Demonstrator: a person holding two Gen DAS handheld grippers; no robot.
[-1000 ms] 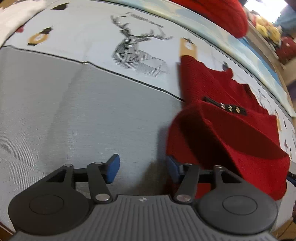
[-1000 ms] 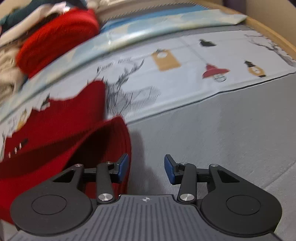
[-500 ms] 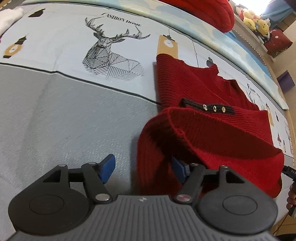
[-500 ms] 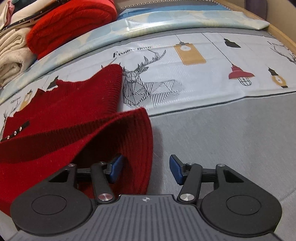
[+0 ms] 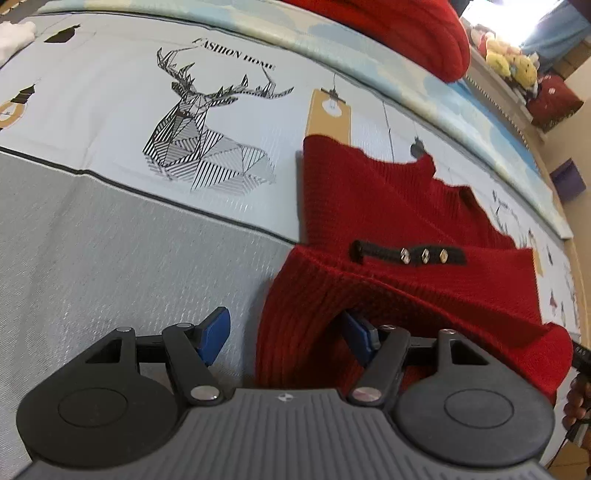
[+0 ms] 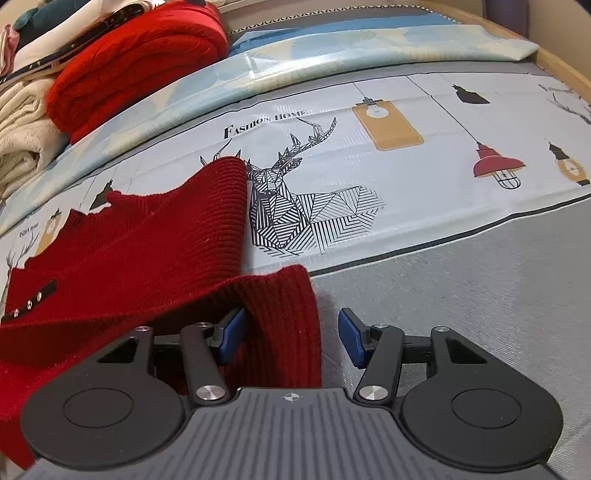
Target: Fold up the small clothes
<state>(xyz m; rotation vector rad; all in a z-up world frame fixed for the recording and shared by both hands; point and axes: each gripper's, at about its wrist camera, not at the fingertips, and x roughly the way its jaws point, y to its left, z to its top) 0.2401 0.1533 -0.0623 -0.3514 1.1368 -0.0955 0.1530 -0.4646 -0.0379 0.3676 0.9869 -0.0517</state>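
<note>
Both claws gape, gripping nothing — left claw and right claw each straddle a hem corner of the red sweater, to fold it over

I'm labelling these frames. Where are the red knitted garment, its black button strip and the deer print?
red knitted garment (image 5: 388,206): left wrist view, flat upper panel.
black button strip (image 5: 408,254): left wrist view, beside its studs.
deer print (image 6: 295,206): right wrist view, striped neck.

A big bed has a grey cover with a deer picture. Bright light comes from a window. Yellow soft toys sit nearby.
</note>
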